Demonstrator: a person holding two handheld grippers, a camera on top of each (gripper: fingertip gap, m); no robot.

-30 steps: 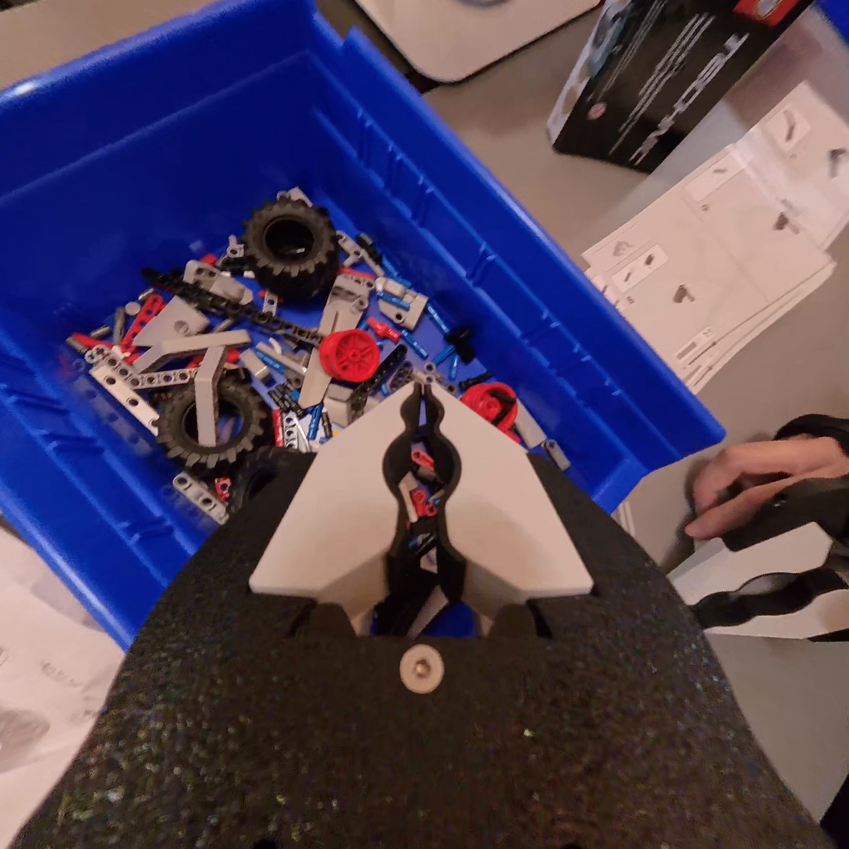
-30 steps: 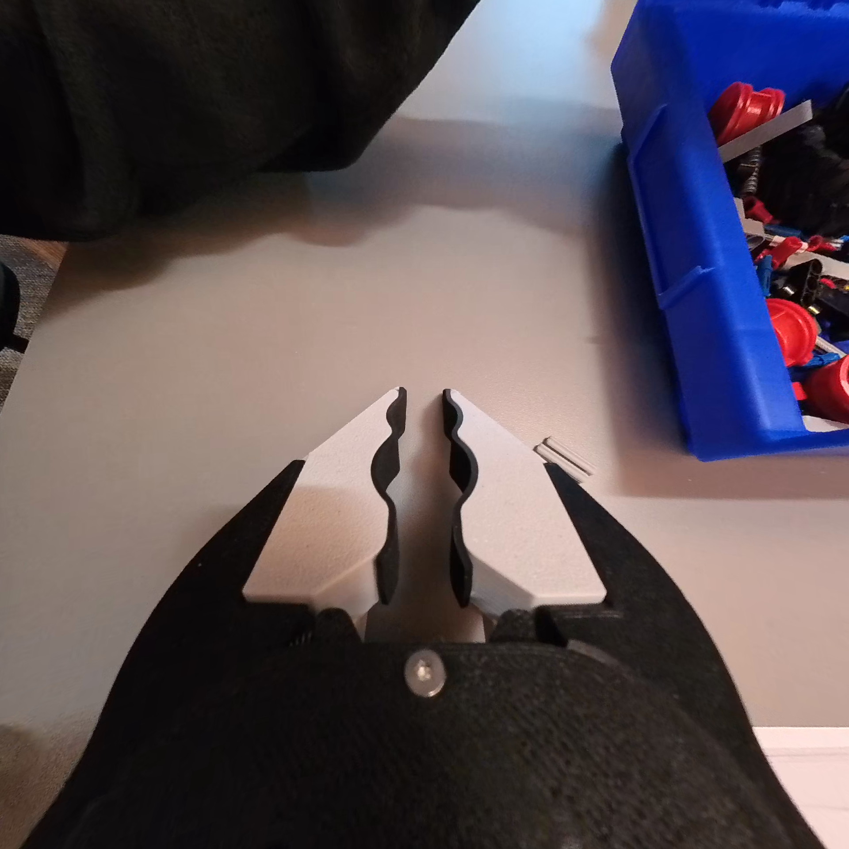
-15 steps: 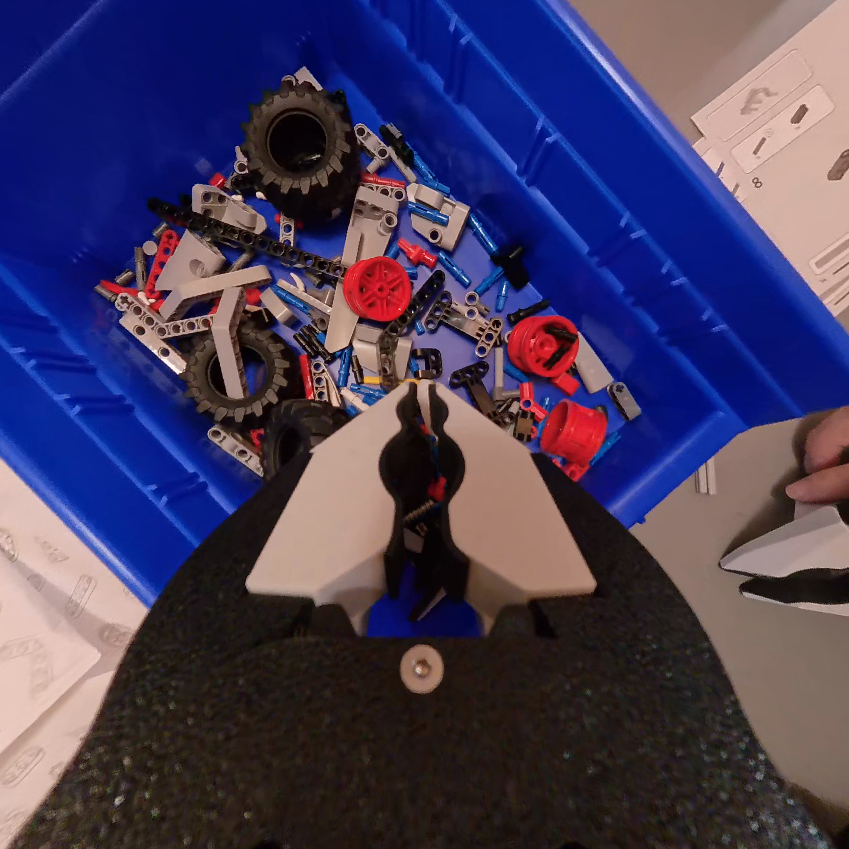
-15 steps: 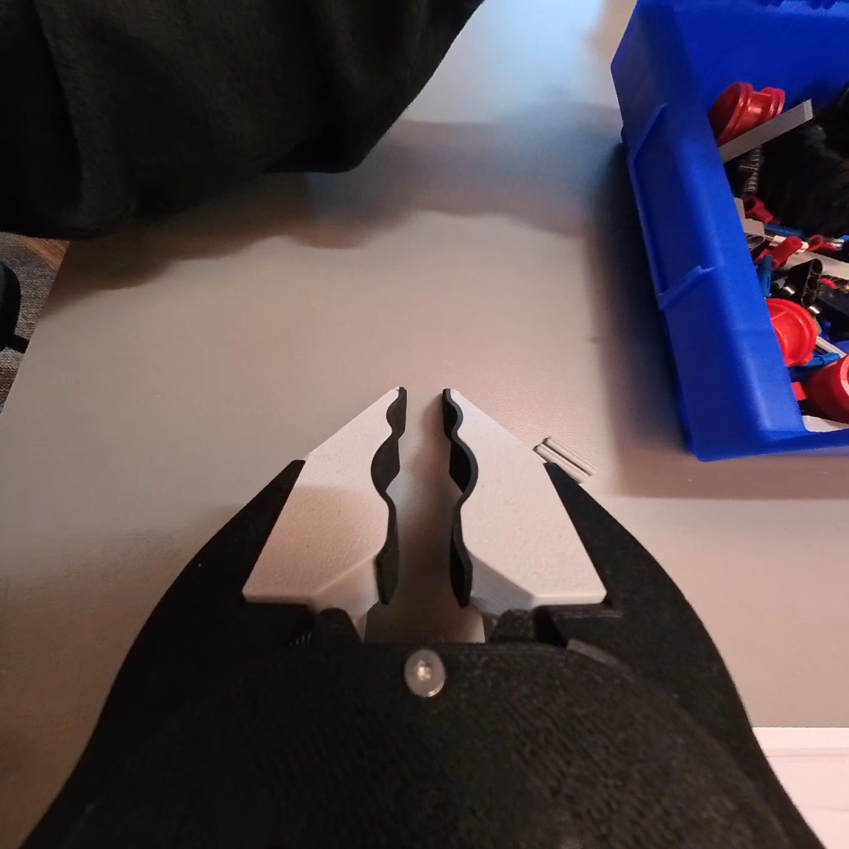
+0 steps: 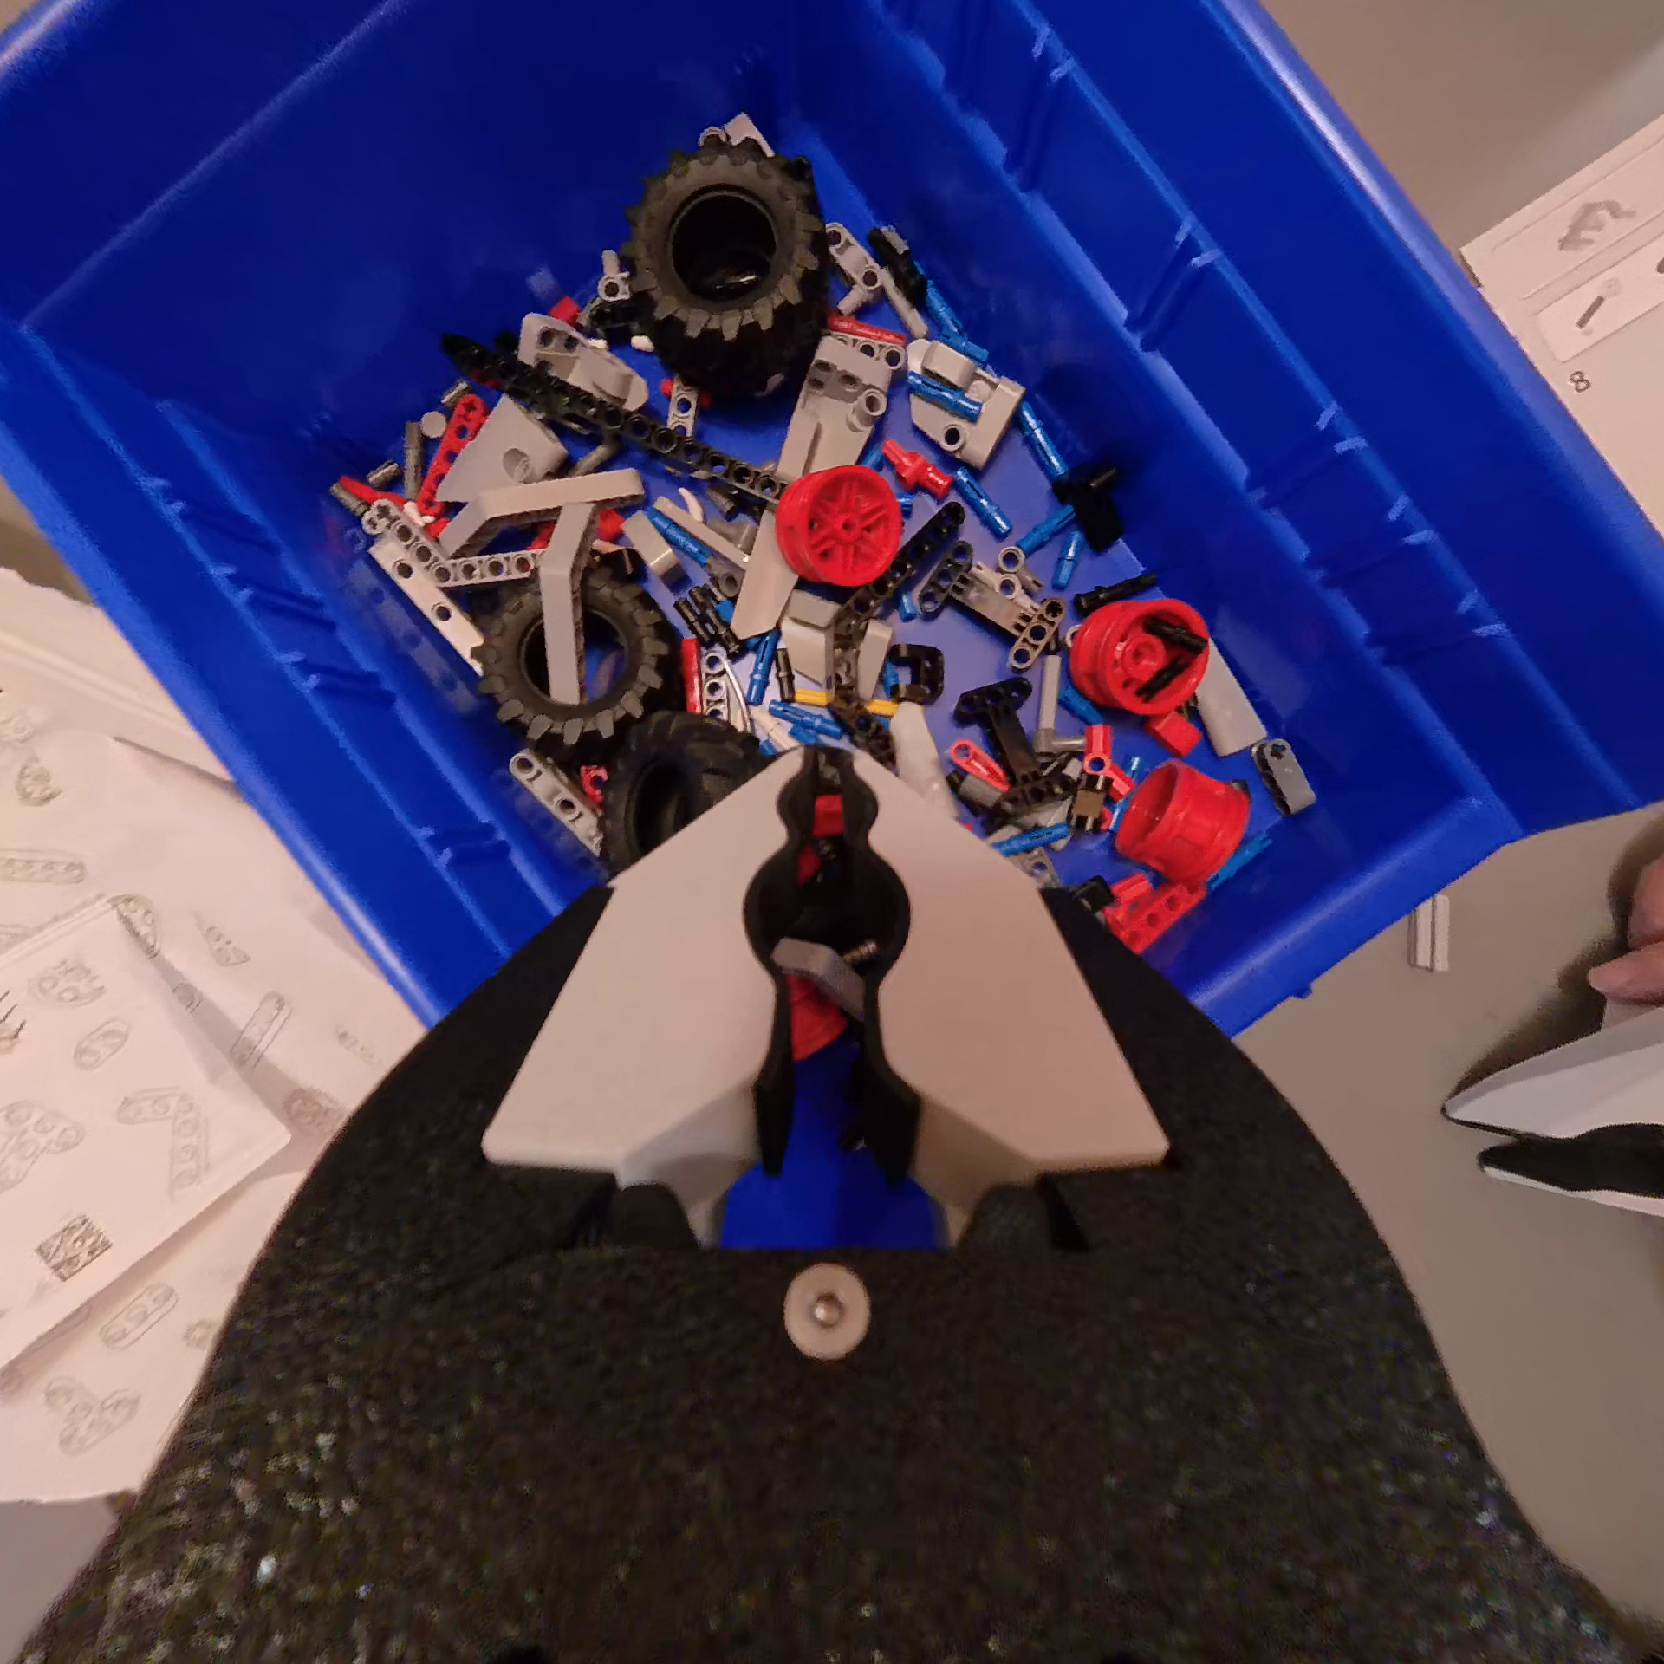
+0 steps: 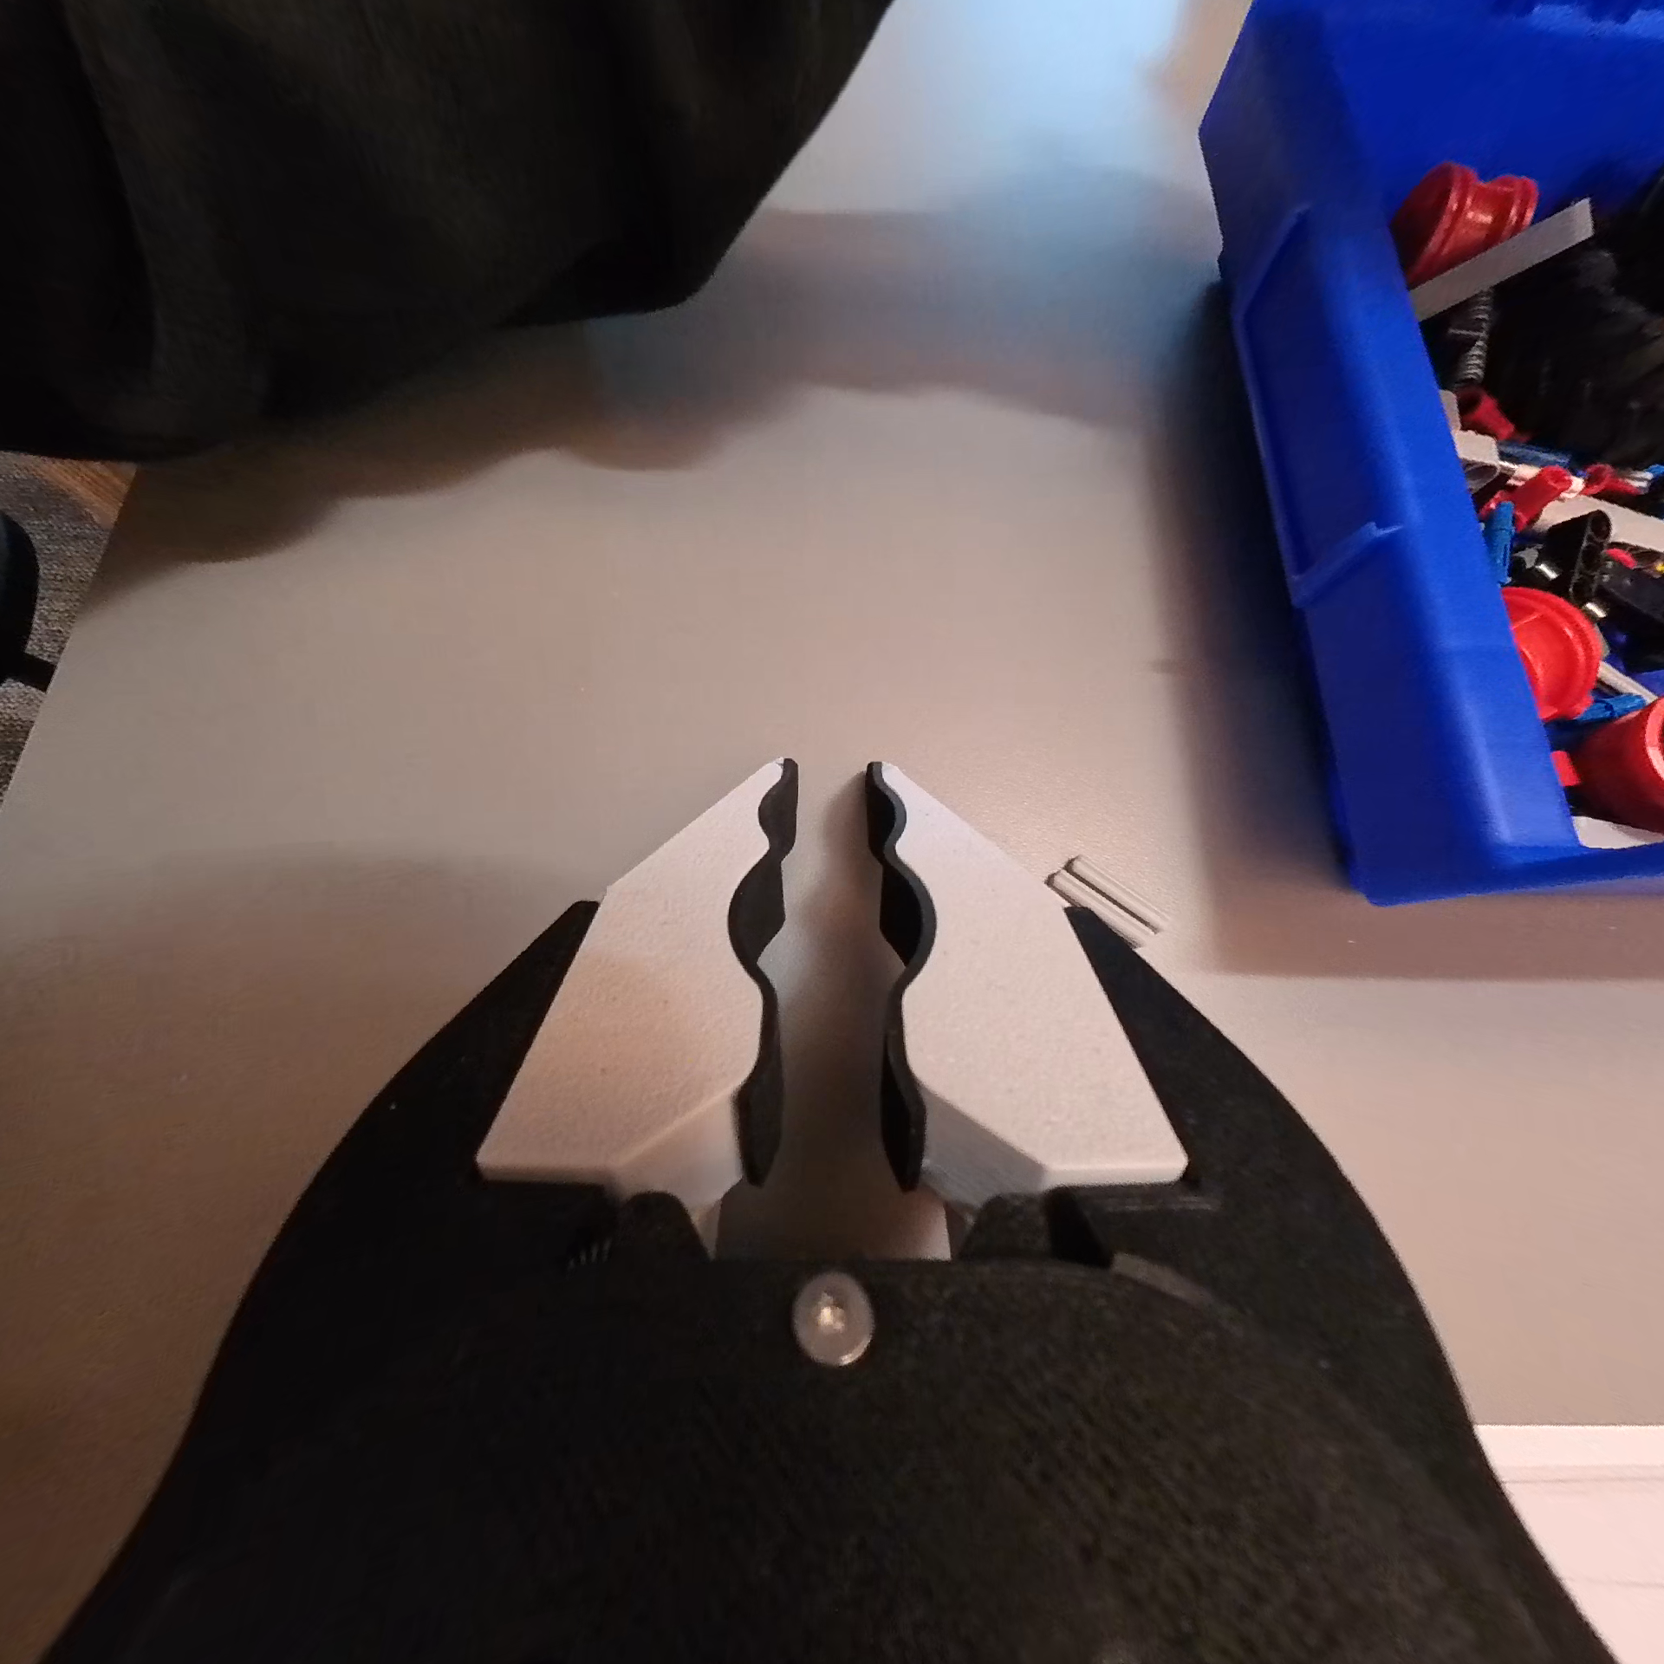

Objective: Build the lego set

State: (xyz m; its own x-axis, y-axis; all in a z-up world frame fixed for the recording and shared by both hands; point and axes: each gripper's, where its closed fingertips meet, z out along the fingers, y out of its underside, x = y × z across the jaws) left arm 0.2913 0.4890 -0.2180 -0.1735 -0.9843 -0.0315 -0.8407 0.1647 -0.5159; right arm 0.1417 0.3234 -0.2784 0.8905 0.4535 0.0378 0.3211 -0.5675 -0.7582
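Observation:
A blue bin [image 5: 270, 270] holds loose lego parts: black tyres [image 5: 725, 270], red wheel hubs [image 5: 837, 522], grey and black beams, blue pins. My left gripper [image 5: 828, 756] hangs above the bin's near side with its fingers closed together and nothing held; parts in the bin show through the gap between the pads. My right gripper [image 6: 831, 797] rests low over the bare table, slightly open and empty, left of the bin [image 6: 1351, 540]. It also shows in the left wrist view [image 5: 1585, 1107], at the right edge, with a hand [image 5: 1634, 972] on it.
A small grey piece [image 6: 1103, 896] lies on the table by the right gripper's right finger, near the bin's corner. Instruction sheets [image 5: 117, 1035] lie left of the bin and more [image 5: 1585, 270] to its right. A dark sleeve [image 6: 360, 180] lies across the table's far left. There is about 25 cm between the tips of the two grippers.
My left gripper has moved in over the bin and closer to the parts, staying closed. The black box has left its view. The right gripper has not moved.

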